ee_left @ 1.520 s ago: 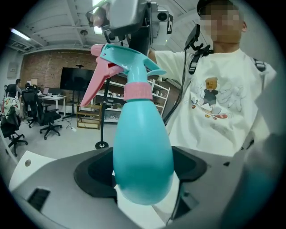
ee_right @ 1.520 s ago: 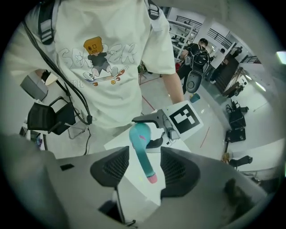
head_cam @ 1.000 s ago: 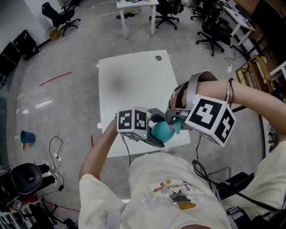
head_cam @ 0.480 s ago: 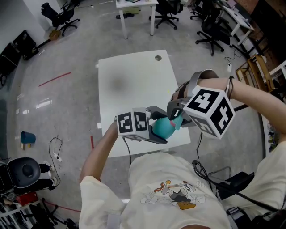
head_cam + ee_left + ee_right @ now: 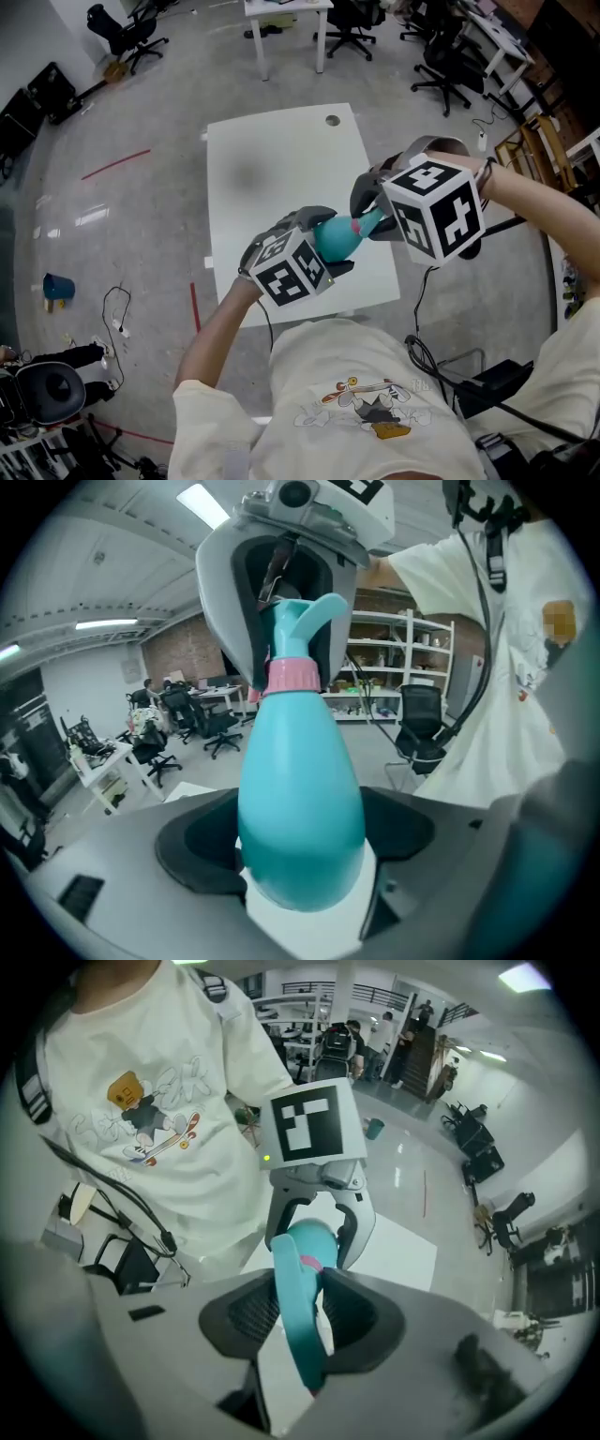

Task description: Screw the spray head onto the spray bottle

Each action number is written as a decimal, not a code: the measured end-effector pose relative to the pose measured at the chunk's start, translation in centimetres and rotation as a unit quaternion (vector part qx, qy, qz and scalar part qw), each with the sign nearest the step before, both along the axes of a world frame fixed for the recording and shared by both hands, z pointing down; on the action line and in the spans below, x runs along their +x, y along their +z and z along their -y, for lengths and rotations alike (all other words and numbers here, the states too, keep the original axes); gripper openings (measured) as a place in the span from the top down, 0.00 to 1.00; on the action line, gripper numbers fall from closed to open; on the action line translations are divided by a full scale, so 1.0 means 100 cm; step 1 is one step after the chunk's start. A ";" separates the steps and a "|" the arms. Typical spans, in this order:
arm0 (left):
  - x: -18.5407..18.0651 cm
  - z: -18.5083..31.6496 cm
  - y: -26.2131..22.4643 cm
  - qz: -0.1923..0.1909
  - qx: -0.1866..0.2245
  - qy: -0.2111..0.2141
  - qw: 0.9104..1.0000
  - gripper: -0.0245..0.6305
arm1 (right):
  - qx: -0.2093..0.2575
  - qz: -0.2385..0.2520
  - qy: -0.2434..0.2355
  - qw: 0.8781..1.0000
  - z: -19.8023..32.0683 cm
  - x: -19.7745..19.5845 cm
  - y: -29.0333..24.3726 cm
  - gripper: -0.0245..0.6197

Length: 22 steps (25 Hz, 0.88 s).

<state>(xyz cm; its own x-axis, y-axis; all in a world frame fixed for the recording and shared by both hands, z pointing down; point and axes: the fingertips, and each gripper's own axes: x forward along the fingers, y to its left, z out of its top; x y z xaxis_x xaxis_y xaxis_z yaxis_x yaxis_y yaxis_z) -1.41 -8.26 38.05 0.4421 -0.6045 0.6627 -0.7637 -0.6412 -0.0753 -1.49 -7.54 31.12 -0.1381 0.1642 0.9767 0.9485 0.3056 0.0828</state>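
A teal spray bottle (image 5: 334, 240) is held over the near edge of the white table (image 5: 272, 159). My left gripper (image 5: 323, 247) is shut on its round body (image 5: 300, 789), with the neck pointing away from it. A pink collar (image 5: 290, 676) joins the teal spray head (image 5: 306, 621) to the neck. My right gripper (image 5: 368, 221) comes from the right and is shut on the spray head (image 5: 298, 1326); its jaws have just been closing a little on it. In the right gripper view the left gripper's fingers (image 5: 360, 1227) flank the bottle (image 5: 313, 1237) just beyond the head.
The table has a round cable hole (image 5: 332, 121) near its far edge. Office chairs (image 5: 349, 26) and a white desk (image 5: 286, 11) stand beyond it. A blue bucket (image 5: 56, 287) and cables lie on the floor at left. My torso is close below the grippers.
Both grippers and the bottle have moved away from my body, over the table. The left gripper has tilted, its marker cube swinging down. The right gripper's cube has rolled about the spray head.
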 end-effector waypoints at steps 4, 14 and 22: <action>-0.020 0.010 -0.003 0.043 0.021 -0.067 0.997 0.36 | -0.009 0.011 0.070 0.997 0.007 -0.015 -0.003 0.76; -0.043 0.021 -0.011 0.106 0.063 -0.152 0.981 0.36 | -0.066 0.006 0.210 0.975 0.014 -0.030 -0.011 0.76; -0.061 0.026 -0.014 0.194 0.111 -0.212 0.951 0.36 | -0.138 0.000 0.356 0.924 0.021 -0.036 -0.007 0.76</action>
<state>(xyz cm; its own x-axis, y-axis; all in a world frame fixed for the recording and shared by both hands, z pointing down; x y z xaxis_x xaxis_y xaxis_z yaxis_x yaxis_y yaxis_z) -7.52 -10.82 36.65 -0.1248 -0.8180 0.5615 -0.8366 -0.2175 -0.5027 -5.11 -9.60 30.39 -0.3064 0.2751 0.9113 0.4986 0.8619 -0.0926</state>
